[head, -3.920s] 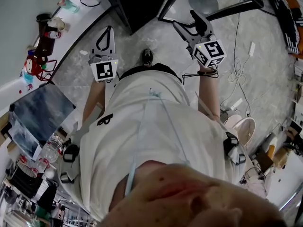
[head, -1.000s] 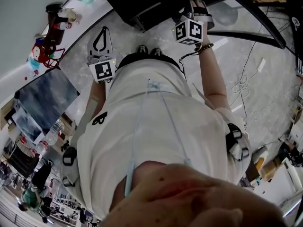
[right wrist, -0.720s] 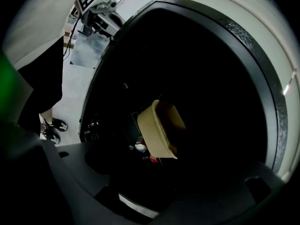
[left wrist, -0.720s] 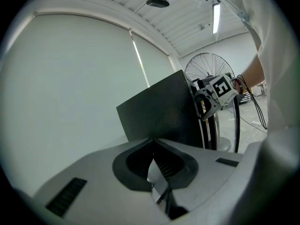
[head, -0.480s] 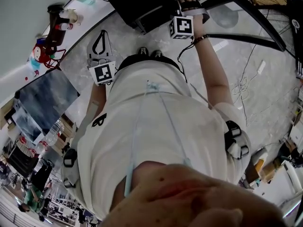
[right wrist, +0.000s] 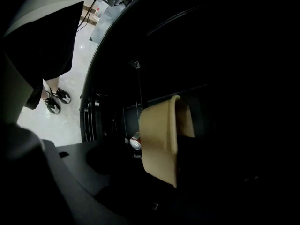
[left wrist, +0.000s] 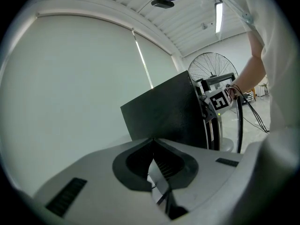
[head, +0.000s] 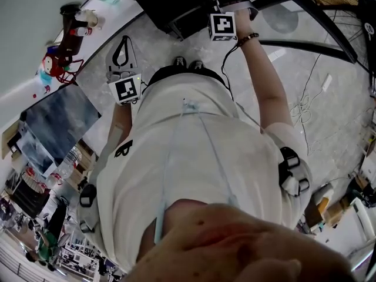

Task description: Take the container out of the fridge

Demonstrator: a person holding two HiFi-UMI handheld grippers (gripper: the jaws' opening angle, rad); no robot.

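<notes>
Tan container (right wrist: 159,144), centre of the right gripper view, inside the dark fridge (right wrist: 225,55). The right gripper (head: 230,9) reaches into the opening. One jaw shows at lower left and the other is lost in darkness, so its grip cannot be judged. The left gripper (left wrist: 153,144), jaws together, holds nothing. Advised: seat both jaws across the container's rim, then withdraw straight outward.

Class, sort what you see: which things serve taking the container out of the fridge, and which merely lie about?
Job: tan plastic container; black fridge; right gripper.
Lying about: white floor cable; red toy; round wire fan.
</notes>
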